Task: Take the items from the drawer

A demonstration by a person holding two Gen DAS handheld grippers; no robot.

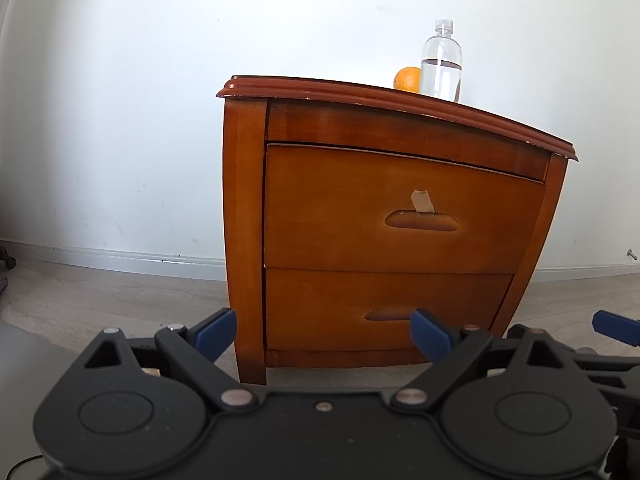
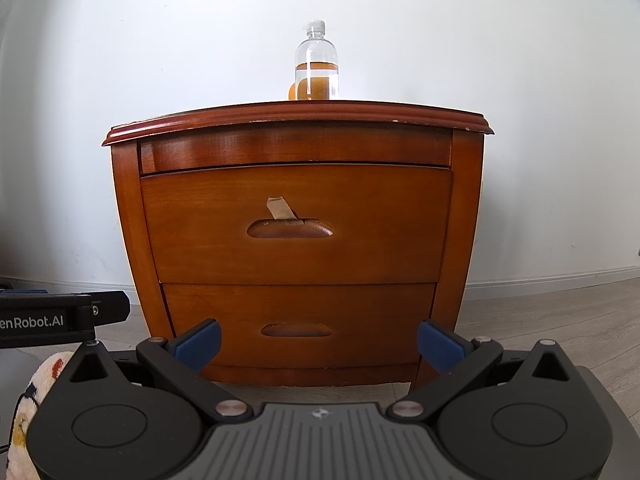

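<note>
A brown wooden nightstand (image 1: 392, 240) (image 2: 296, 236) stands against a white wall. Its upper drawer (image 1: 400, 208) (image 2: 296, 220) and lower drawer (image 1: 380, 308) (image 2: 298, 320) are both shut. Each has a recessed slot handle; a scrap of tape sits above the upper handle (image 1: 422, 220) (image 2: 290, 229). My left gripper (image 1: 324, 332) is open and empty, low, in front of the nightstand's left front corner. My right gripper (image 2: 318, 346) is open and empty, level with the lower drawer. The drawer contents are hidden.
A clear water bottle (image 1: 441, 66) (image 2: 317, 68) and an orange (image 1: 407, 79) (image 2: 294, 92) stand on the nightstand top. Grey wood floor (image 1: 112, 300) lies around. The left gripper's body (image 2: 60, 318) shows at the right wrist view's left edge; a patterned fuzzy item (image 2: 24, 412) lies below it.
</note>
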